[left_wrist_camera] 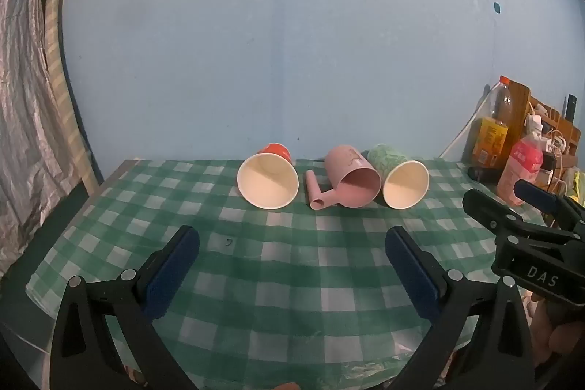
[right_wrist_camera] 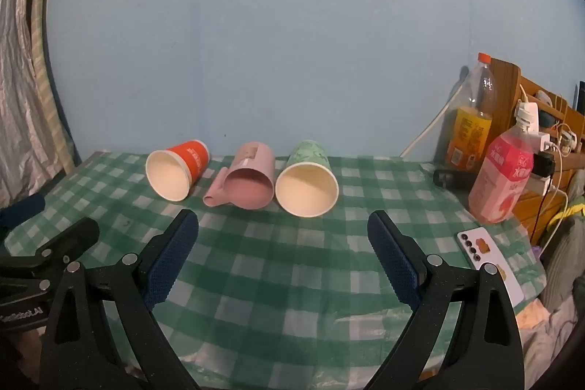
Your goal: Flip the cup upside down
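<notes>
Three cups lie on their sides in a row on the green checked tablecloth (left_wrist_camera: 292,280), mouths facing me. An orange paper cup (left_wrist_camera: 267,180) (right_wrist_camera: 176,169) is on the left. A pink plastic cup with a tube handle (left_wrist_camera: 351,180) (right_wrist_camera: 248,178) is in the middle. A green patterned paper cup (left_wrist_camera: 400,176) (right_wrist_camera: 307,183) is on the right. My left gripper (left_wrist_camera: 292,236) is open and empty, short of the cups. My right gripper (right_wrist_camera: 283,222) is open and empty, just short of the pink and green cups.
At the right edge stand a tall orange-capped bottle (right_wrist_camera: 471,119), a pink bottle (right_wrist_camera: 502,178), a wooden rack with chargers and cables (right_wrist_camera: 541,134). A white phone (right_wrist_camera: 490,262) lies at the table's right. A curtain (left_wrist_camera: 25,134) hangs left.
</notes>
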Action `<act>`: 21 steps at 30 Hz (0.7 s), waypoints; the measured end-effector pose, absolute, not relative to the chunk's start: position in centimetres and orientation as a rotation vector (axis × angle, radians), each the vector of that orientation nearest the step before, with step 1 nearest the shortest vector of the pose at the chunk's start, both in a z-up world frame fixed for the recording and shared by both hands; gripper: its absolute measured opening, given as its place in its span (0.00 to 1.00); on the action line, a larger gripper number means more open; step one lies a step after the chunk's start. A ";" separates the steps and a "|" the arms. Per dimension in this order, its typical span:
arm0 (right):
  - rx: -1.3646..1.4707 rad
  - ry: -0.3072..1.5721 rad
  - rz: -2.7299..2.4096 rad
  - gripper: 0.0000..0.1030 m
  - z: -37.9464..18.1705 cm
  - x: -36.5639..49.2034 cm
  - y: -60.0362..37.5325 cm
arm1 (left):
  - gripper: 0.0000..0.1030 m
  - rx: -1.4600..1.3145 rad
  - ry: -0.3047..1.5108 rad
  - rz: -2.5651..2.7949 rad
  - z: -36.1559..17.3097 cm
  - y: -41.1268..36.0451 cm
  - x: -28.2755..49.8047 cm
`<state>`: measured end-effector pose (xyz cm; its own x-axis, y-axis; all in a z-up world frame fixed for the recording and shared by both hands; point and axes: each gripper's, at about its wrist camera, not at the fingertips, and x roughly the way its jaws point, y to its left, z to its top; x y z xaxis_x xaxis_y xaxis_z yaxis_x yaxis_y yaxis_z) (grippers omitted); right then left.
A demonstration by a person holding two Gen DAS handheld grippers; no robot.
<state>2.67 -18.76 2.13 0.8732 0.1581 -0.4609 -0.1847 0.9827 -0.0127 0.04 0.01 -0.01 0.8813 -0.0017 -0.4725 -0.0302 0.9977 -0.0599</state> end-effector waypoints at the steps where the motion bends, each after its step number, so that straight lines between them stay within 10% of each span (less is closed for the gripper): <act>1: -0.055 0.469 0.178 0.90 2.1 2.6 -18.8 | 1.00 -0.065 0.490 0.014 0.0 0.0 0.0; 21: -0.063 0.481 0.178 0.90 2.2 2.4 -19.0 | 1.00 -0.059 0.480 0.016 -0.1 -0.2 0.2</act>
